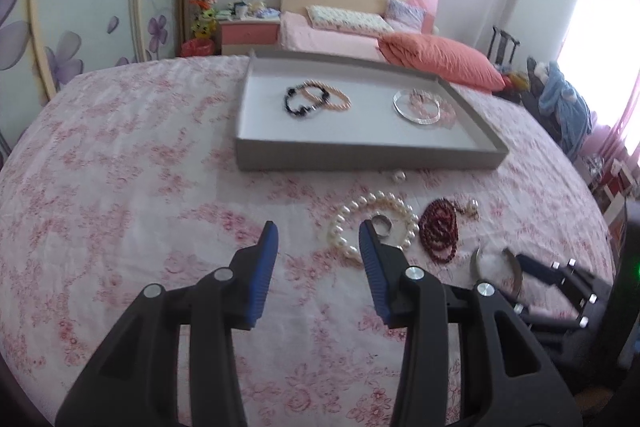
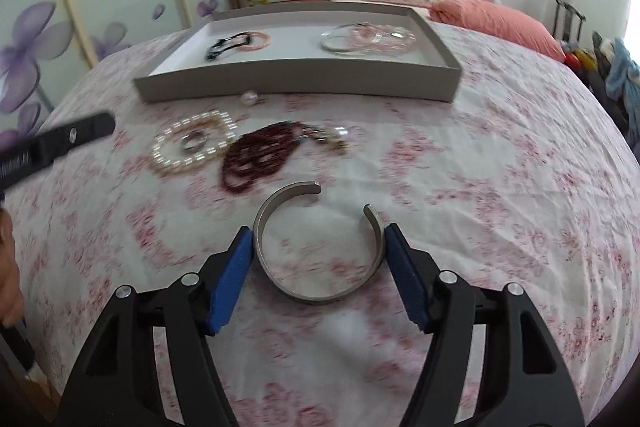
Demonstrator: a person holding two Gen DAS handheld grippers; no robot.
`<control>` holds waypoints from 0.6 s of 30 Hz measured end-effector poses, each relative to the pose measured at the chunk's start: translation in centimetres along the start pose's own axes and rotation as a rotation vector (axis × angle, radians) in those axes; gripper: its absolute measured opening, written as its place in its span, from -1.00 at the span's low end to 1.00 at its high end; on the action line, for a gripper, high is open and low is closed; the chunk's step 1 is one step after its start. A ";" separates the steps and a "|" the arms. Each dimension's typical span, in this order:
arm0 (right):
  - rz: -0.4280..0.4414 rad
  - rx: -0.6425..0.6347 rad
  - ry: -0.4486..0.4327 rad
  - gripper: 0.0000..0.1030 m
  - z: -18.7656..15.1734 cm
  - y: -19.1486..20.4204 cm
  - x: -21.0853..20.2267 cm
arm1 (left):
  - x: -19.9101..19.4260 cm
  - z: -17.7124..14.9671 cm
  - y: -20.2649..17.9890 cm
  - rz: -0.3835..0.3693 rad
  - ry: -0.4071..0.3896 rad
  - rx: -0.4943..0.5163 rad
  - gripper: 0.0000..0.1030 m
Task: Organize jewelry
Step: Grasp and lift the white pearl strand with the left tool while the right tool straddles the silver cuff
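Note:
A silver open cuff bangle (image 2: 316, 247) lies on the floral bedspread between the blue pads of my right gripper (image 2: 319, 241); both pads touch its sides. The cuff also shows in the left wrist view (image 1: 496, 267). My left gripper (image 1: 318, 235) is open and empty above the bedspread, just left of a pearl bracelet (image 1: 372, 223) with a silver ring (image 1: 382, 223) inside it. A dark red bead strand (image 1: 440, 231) lies to its right. A grey tray (image 1: 360, 159) holds black and pink bracelets (image 1: 316, 99) and clear bangles (image 1: 420, 105).
A loose pearl earring (image 2: 250, 98) lies just in front of the tray wall. An orange pillow (image 1: 444, 61) and a second bed sit behind the tray. The left gripper's arm (image 2: 56, 143) shows at the left of the right wrist view.

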State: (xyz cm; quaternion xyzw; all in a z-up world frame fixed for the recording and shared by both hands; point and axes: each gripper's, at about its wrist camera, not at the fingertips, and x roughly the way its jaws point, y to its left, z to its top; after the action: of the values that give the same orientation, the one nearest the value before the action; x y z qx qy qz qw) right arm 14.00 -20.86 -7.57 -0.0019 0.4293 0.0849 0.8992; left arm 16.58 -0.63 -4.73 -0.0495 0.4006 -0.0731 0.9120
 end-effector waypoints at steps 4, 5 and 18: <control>-0.025 0.031 0.011 0.29 0.3 -1.2 0.2 | 2.1 0.1 -1.0 -0.007 0.075 0.030 -0.19; -0.018 0.039 0.014 0.29 0.4 -1.4 0.2 | 2.5 0.1 -1.1 -0.004 0.083 0.031 -0.21; -0.015 0.031 0.013 0.30 0.8 -1.7 0.4 | 5.1 0.6 -2.1 -0.009 0.148 0.030 -0.66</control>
State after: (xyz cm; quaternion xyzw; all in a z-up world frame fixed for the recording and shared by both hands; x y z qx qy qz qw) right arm 15.12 -22.46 -7.45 0.0084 0.4362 0.0715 0.8969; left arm 20.20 -3.59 -7.69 -0.0321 0.4654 -0.0866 0.8803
